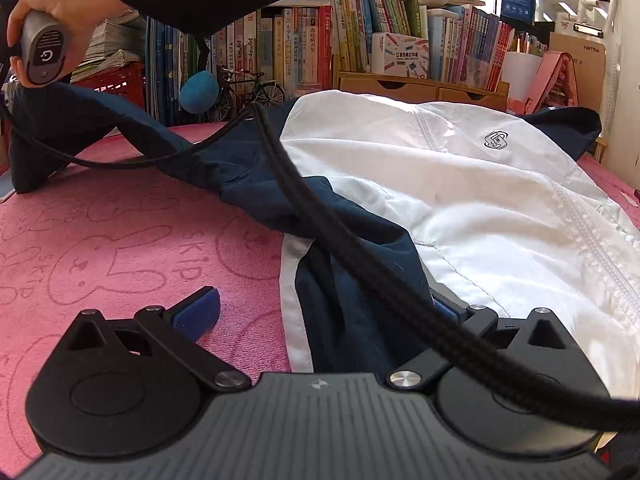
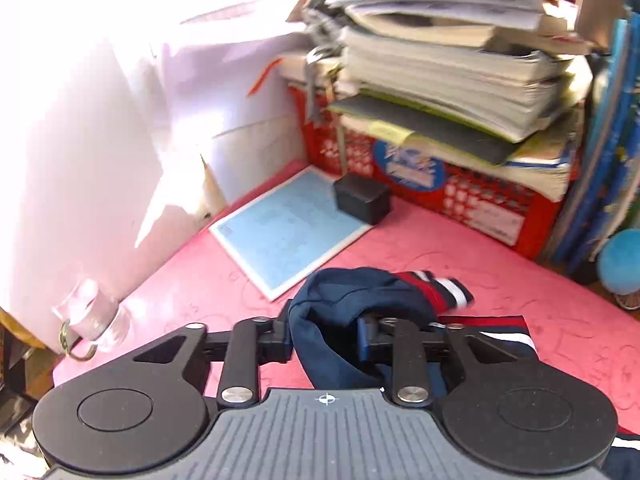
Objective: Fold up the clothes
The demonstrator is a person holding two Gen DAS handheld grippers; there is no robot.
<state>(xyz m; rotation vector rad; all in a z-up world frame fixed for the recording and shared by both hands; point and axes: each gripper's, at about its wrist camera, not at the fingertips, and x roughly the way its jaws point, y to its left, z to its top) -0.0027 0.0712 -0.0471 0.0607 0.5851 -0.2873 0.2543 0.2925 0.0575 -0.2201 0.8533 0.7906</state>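
Bookshelves back a pink tabletop (image 1: 120, 240) where the white-and-navy jacket (image 1: 460, 200) lies, thin, limp, probably slippery; the left claw (image 1: 320, 312) gapes over its hem. Right wrist: the right claw (image 2: 328, 336) pinches the navy sleeve (image 2: 352, 300) near its striped cuff, a firm hold.

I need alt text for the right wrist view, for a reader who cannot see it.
The right tongs are shut on a navy sleeve with a red, white and navy striped cuff, above a pink cloth. Behind lie a blue sheet, a small black box and stacked books on a red crate.
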